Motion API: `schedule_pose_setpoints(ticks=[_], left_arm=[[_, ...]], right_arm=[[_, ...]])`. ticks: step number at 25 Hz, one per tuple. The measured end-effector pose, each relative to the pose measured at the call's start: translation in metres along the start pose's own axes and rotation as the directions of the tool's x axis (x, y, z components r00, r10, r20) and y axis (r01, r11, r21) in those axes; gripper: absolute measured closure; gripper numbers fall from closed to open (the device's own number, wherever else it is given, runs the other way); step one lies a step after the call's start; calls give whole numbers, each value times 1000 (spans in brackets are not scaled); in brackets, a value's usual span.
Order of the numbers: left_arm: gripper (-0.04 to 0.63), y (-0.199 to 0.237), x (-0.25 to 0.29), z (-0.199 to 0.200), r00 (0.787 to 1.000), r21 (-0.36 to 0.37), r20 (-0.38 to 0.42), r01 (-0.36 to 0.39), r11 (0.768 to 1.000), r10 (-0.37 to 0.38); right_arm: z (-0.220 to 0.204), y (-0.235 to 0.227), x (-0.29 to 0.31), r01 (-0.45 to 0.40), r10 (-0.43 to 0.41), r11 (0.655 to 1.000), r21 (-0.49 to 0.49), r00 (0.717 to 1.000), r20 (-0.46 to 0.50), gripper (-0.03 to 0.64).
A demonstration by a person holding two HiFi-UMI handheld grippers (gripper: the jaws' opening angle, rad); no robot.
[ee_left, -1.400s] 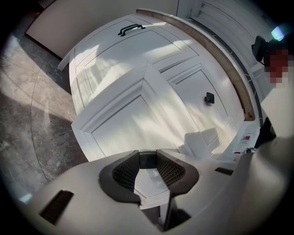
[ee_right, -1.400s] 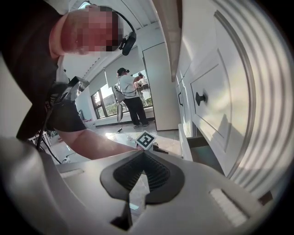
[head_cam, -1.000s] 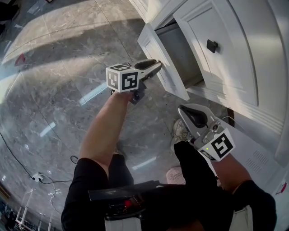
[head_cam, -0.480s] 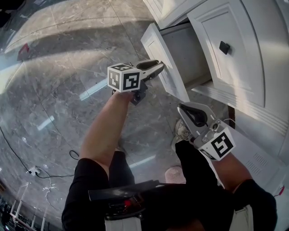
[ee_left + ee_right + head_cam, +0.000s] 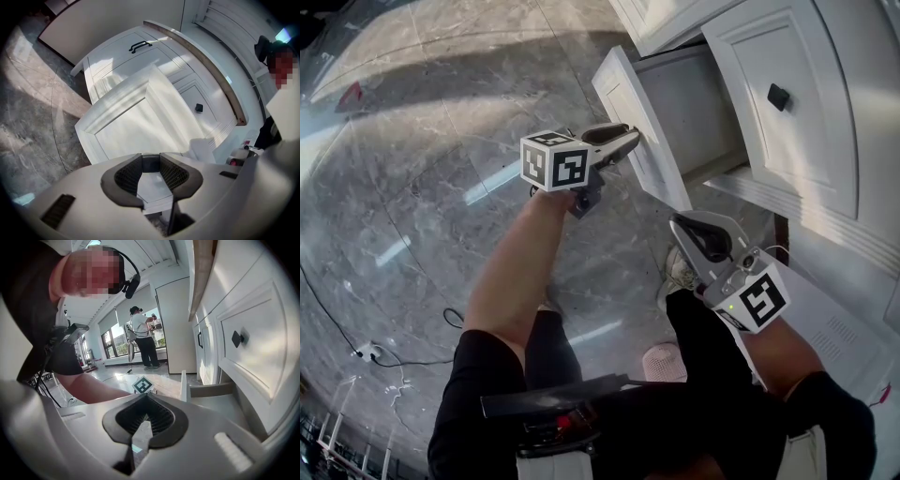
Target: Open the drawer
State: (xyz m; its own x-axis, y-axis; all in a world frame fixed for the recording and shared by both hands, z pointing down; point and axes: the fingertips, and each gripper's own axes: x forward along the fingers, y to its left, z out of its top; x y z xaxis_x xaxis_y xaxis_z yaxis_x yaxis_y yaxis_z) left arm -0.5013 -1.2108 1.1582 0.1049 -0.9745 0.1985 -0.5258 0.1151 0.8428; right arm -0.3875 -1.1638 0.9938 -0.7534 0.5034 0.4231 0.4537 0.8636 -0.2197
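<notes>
Seen from above, a person stands on a grey marble floor (image 5: 422,187) in front of a white cabinet (image 5: 811,150), with a two-jaw gripper in each hand. The drawer (image 5: 689,103), the thing to be opened, juts well out of the cabinet's face. Its pale inside is open to view and its panelled front stands clear of the cabinet, out over the floor. The left gripper (image 5: 630,141) reaches toward the cabinet at the end of an outstretched bare forearm (image 5: 520,272) and meets the outer face of the drawer front. Its own view shows the jaws part closed, with the ribbed pads (image 5: 127,176) on either side of a small dark knob (image 5: 150,163) on that front, so it appears to have hold of the knob. That is probably the only purchase on a flat panel. The gripper lies nearly level and square to the cabinet, most likely so the pull runs along the drawer's line of travel and does not twist it. The right gripper (image 5: 678,225) sits close to the cabinet's lower front, below the drawer and apart from it. Its jaws are closed together with nothing between them. It seems to be parked there, idle and out of the drawer's path. A matching dark knob (image 5: 778,96) sits untouched on the closed cabinet panel just above the drawer's opening. Judging by how far the drawer stands out, the opening is largely done, and what is left is a little more pull or letting go.
</notes>
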Motion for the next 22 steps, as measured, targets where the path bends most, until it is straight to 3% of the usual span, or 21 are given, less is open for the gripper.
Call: schedule_pose_setpoints(ticks=[22], left_arm=[[474, 2, -24, -5, 1000, -12, 1, 19, 1000, -19]], right_arm=[[7, -5, 3, 29, -29, 1000, -1, 1000, 0, 615]])
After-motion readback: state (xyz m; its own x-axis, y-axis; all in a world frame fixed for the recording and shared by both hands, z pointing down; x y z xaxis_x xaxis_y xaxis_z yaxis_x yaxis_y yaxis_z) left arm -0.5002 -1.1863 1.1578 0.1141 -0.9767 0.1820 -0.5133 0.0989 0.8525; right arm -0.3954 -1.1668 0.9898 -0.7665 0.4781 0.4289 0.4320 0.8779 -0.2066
